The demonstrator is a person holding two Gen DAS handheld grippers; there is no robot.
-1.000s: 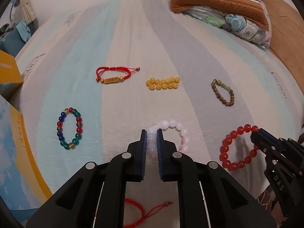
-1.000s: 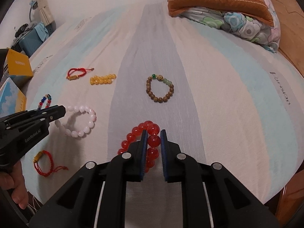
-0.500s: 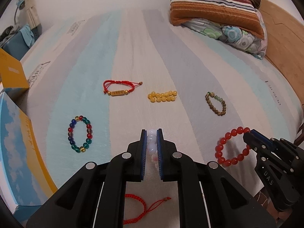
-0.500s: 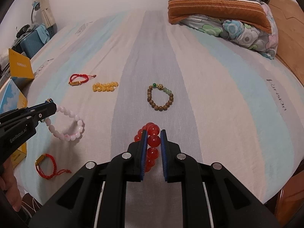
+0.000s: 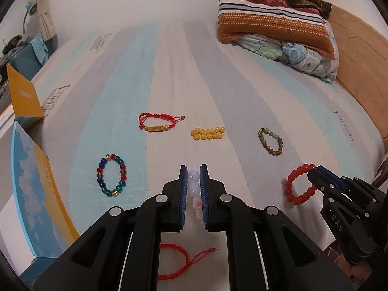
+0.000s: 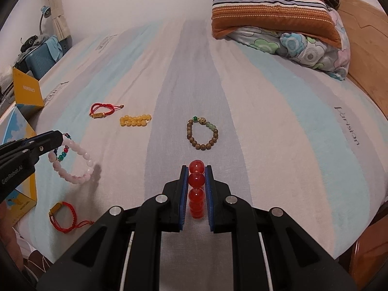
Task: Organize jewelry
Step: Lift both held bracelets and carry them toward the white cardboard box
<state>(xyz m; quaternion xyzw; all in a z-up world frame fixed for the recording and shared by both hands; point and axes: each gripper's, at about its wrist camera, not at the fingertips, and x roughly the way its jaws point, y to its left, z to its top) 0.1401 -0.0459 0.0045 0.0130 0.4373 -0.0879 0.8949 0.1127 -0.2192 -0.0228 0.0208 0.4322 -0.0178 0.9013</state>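
Observation:
My left gripper (image 5: pixel 193 169) is shut on a white and pink bead bracelet (image 5: pixel 194 189) and holds it above the striped bed (image 5: pixel 218 92); the bracelet hangs from that gripper in the right wrist view (image 6: pixel 72 167). My right gripper (image 6: pixel 196 169) is shut on a red bead bracelet (image 6: pixel 196 181), also lifted; it shows at the right of the left wrist view (image 5: pixel 295 186). On the bed lie a multicoloured bracelet (image 5: pixel 111 178), a red cord bracelet with a gold bar (image 5: pixel 157 123), a yellow bead bracelet (image 5: pixel 208 133), a brown bead bracelet (image 5: pixel 270 141) and a second red cord bracelet (image 5: pixel 177 259).
A blue and yellow box (image 5: pixel 31 194) and a yellow box (image 5: pixel 23 97) stand at the bed's left edge. Striped and floral pillows (image 5: pixel 274 21) lie at the back right by the wooden headboard (image 5: pixel 359 60). The bed's near edge is just below the grippers.
Both grippers have risen and pulled back from the bed, each lifting its bracelet off the sheet. The white bracelet and the red bracelet now hang in the air.

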